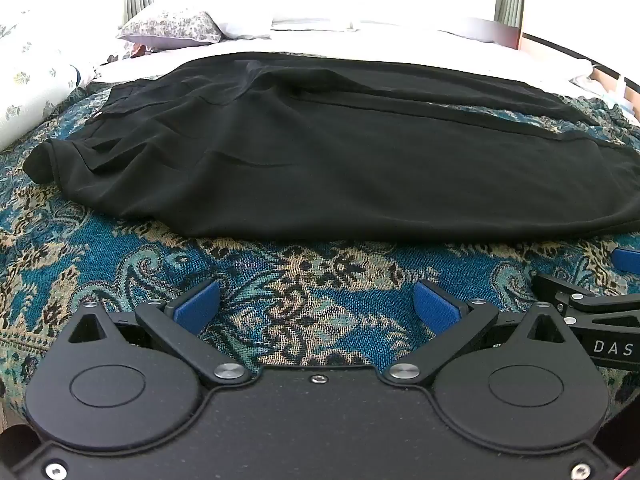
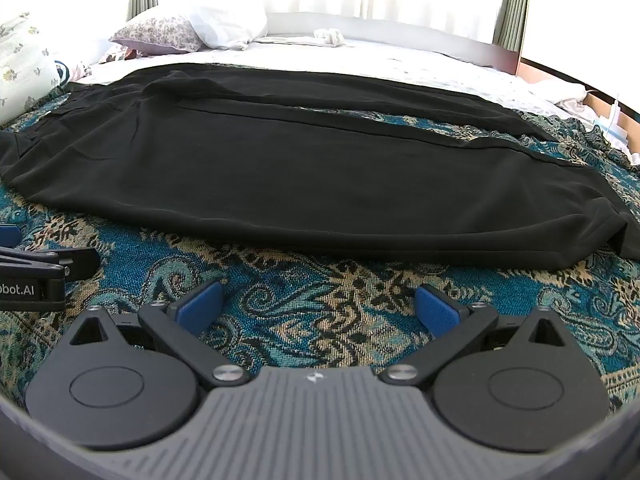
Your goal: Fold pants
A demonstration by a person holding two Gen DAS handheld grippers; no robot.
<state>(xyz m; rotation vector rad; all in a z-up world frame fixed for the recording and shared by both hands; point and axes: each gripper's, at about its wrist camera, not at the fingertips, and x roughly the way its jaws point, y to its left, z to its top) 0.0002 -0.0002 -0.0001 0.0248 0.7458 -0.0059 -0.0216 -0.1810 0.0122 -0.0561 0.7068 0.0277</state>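
Observation:
Black pants lie spread flat across a blue paisley bedspread, waistband to the left and leg hems to the right; they also show in the right wrist view. My left gripper is open and empty, hovering over the bedspread just short of the pants' near edge. My right gripper is open and empty too, beside the left one and a little short of the near edge. The two legs lie side by side with a narrow gap between them at the right.
The paisley bedspread also shows in the right wrist view. Pillows sit at the back left on a white sheet. A floral bolster lies at the left. Bright curtained window behind. The bed's wooden edge is at the far right.

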